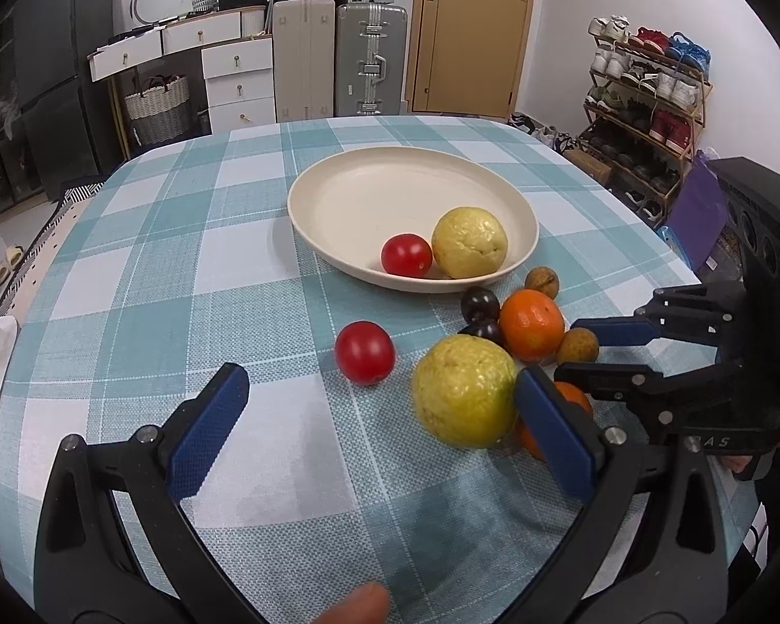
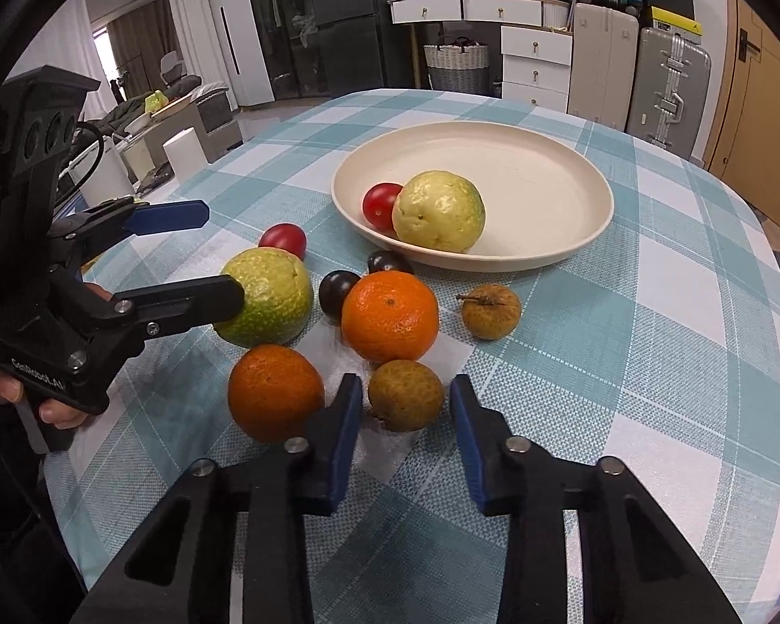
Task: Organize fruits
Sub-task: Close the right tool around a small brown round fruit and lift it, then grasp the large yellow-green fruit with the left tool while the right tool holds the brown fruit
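Observation:
A cream plate (image 1: 338, 197) (image 2: 546, 166) holds a yellow guava (image 1: 469, 243) (image 2: 438, 210) and a red tomato (image 1: 406, 255) (image 2: 380, 203). On the cloth lie a second guava (image 1: 463, 390) (image 2: 265, 296), a tomato (image 1: 364, 352) (image 2: 283, 240), two oranges (image 1: 531, 325) (image 2: 390, 314) (image 2: 274, 391), two dark plums (image 1: 479, 303) (image 2: 339, 288), and two brown longans (image 2: 405, 401) (image 2: 490, 310). My left gripper (image 1: 385, 405) (image 2: 210, 255) is open, its right finger (image 1: 556, 431) touching the near guava. My right gripper (image 2: 405, 416) (image 1: 582, 346) is open around the near longan.
The round table (image 1: 182, 260) wears a teal checked cloth. Suitcases (image 1: 372, 60), white drawers (image 1: 236, 78), a door and a shoe rack (image 1: 645, 99) stand beyond the far edge. A white cylinder (image 2: 184, 153) and clutter sit off the table's left side.

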`<move>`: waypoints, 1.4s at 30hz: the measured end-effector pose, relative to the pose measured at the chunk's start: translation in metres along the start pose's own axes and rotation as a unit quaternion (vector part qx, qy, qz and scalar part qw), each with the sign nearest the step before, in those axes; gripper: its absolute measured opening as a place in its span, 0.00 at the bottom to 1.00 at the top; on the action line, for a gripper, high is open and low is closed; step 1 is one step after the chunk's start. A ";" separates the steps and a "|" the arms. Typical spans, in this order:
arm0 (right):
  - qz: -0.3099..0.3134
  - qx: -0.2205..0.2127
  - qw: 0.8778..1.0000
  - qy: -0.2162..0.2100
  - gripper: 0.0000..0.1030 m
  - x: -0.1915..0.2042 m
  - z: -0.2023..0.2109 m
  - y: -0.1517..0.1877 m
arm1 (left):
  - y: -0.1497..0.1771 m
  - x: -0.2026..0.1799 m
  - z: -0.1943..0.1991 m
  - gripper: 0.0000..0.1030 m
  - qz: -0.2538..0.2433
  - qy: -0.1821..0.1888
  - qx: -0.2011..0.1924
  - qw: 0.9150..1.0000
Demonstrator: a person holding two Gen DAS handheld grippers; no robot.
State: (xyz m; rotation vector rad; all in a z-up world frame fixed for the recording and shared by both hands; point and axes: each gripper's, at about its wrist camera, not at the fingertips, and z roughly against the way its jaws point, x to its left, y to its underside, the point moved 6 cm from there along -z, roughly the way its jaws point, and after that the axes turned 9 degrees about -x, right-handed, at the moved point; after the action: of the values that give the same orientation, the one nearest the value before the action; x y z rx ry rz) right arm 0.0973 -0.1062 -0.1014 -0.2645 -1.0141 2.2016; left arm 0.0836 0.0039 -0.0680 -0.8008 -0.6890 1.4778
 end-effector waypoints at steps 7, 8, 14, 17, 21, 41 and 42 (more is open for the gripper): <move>-0.003 -0.008 1.000 0.001 0.28 -0.001 0.003 -0.001 | 0.000 -0.002 -0.001 0.99 -0.001 0.000 0.003 1.000; -0.004 -0.010 1.000 0.001 0.28 -0.001 0.004 -0.002 | 0.000 -0.002 -0.001 0.99 -0.002 -0.001 0.004 1.000; -0.016 -0.017 1.000 0.009 0.28 -0.009 0.011 -0.003 | -0.001 -0.008 0.002 0.99 0.006 0.018 0.003 1.000; -0.018 -0.017 1.000 0.012 0.28 -0.012 0.013 -0.002 | -0.002 -0.011 0.003 0.98 0.007 0.027 0.006 1.000; -0.019 -0.019 1.000 0.013 0.28 -0.013 0.015 -0.002 | 0.000 -0.019 0.002 0.84 0.005 0.054 0.019 0.998; -0.016 -0.020 1.000 0.017 0.28 -0.012 0.017 -0.002 | 0.007 -0.015 -0.015 0.52 0.064 0.101 0.057 0.991; -0.016 -0.021 1.000 0.017 0.28 -0.012 0.017 -0.002 | 0.007 -0.015 -0.016 0.49 0.067 0.105 0.058 0.990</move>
State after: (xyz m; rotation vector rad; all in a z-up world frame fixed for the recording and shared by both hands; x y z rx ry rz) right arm 0.0996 -0.1239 -0.0896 -0.3025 -1.0385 2.1430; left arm 0.0926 -0.0123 -0.0815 -0.9122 -0.3930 1.5131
